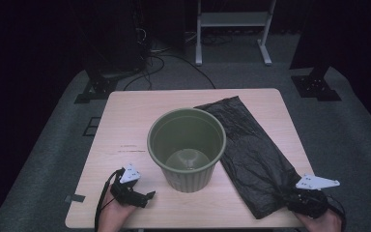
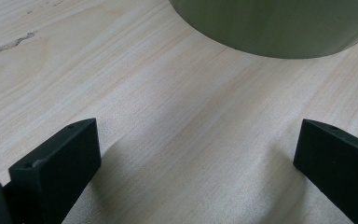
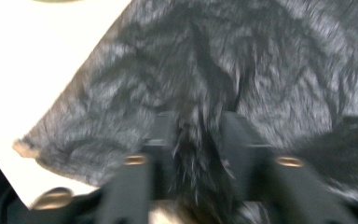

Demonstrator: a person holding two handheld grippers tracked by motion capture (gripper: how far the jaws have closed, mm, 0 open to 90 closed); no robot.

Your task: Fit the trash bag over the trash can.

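Observation:
A green ribbed bucket (image 1: 187, 145) stands upright and empty in the middle of the wooden table (image 1: 125, 116). To its right a crumpled black plastic bag (image 1: 251, 145) lies flat, reaching from the far edge to the near right corner. My right gripper (image 1: 290, 200) is at the bag's near end. In the blurred right gripper view its jaws (image 3: 200, 135) stand close together with a bunched fold of the bag (image 3: 261, 60) pinched between them. My left gripper (image 1: 147, 197) rests near the front left of the bucket, its jaws (image 2: 198, 158) wide open over bare wood, the bucket's base (image 2: 270, 28) just ahead.
The table's near edge runs just under both hands. On the floor beyond the table are a white frame stand (image 1: 232, 29), black stand feet (image 1: 96, 87) and loose cables (image 1: 174, 63). A dark scratch (image 1: 128, 147) marks the wood left of the bucket.

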